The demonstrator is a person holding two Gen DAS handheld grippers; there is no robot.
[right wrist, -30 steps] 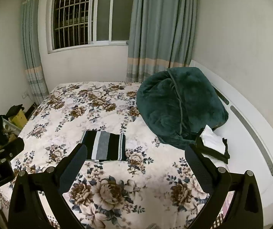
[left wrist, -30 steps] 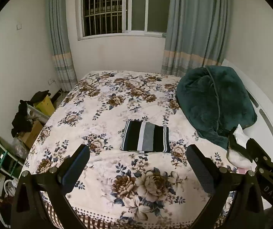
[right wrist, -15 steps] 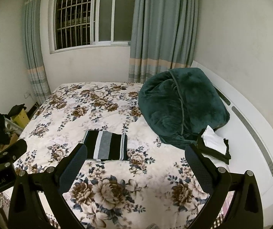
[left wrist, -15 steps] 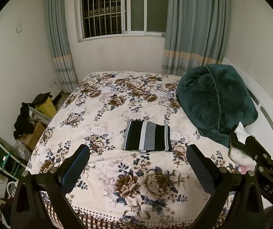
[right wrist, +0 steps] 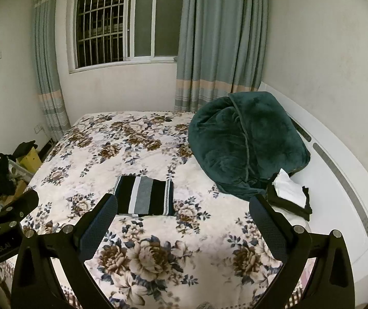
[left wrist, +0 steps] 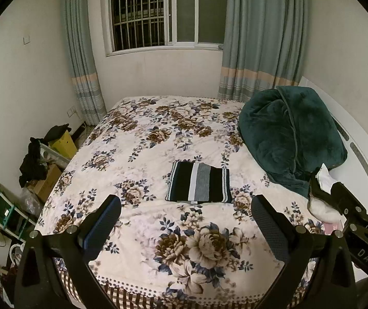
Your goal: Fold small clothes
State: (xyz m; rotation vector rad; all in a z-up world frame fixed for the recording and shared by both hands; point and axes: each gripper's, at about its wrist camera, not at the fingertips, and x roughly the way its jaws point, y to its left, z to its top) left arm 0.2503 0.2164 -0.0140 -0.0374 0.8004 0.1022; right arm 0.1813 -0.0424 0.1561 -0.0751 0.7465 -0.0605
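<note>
A folded striped garment, black, white and grey, lies flat in the middle of the floral bedspread; it also shows in the right wrist view. My left gripper is open and empty, held back above the bed's near edge. My right gripper is open and empty too, held back the same way. A small pile of black and white clothes lies at the right by the green blanket; in the left wrist view this pile is partly hidden behind my right gripper.
A bulky dark green blanket is heaped at the bed's right side against the white headboard. Boxes and dark clothes clutter the floor left of the bed. A barred window and curtains are on the far wall.
Both grippers have drawn back and risen slightly; the bed and the folded garment look a little farther away. The garment has not moved.
</note>
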